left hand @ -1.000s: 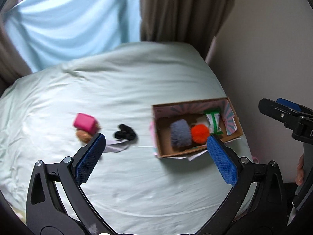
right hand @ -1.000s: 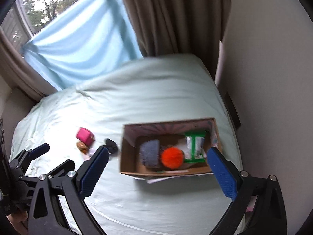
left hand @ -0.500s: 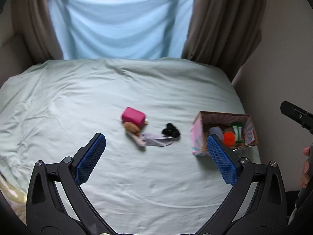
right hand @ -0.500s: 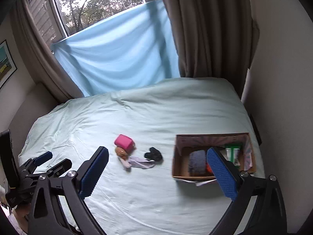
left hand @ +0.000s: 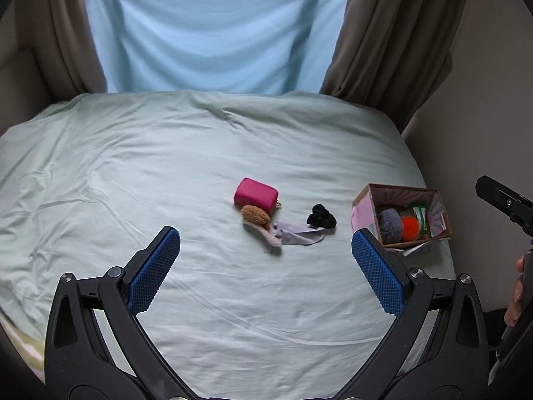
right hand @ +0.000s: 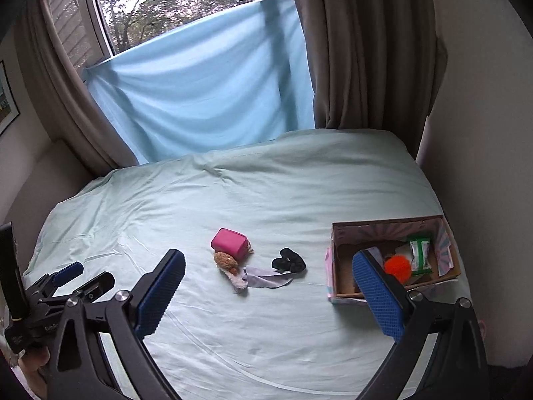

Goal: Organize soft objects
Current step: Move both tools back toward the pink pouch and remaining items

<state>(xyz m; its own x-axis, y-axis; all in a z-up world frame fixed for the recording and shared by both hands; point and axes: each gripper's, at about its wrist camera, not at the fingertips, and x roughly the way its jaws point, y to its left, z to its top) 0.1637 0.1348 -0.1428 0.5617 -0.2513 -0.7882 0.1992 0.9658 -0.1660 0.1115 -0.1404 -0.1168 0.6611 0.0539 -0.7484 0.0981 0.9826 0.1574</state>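
Right now both your left gripper (left hand: 266, 262) and right gripper (right hand: 268, 296) hang wide and empty over the bed (left hand: 133, 166). Near its middle lies the black scrunchie (left hand: 321, 216) — light, squashy, beside the cardboard box (left hand: 366, 196) — so pinch its bunched centre.

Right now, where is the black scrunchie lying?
The black scrunchie lies on the bed sheet in both views, between the pink pouch and the cardboard box, touching the grey cloth.
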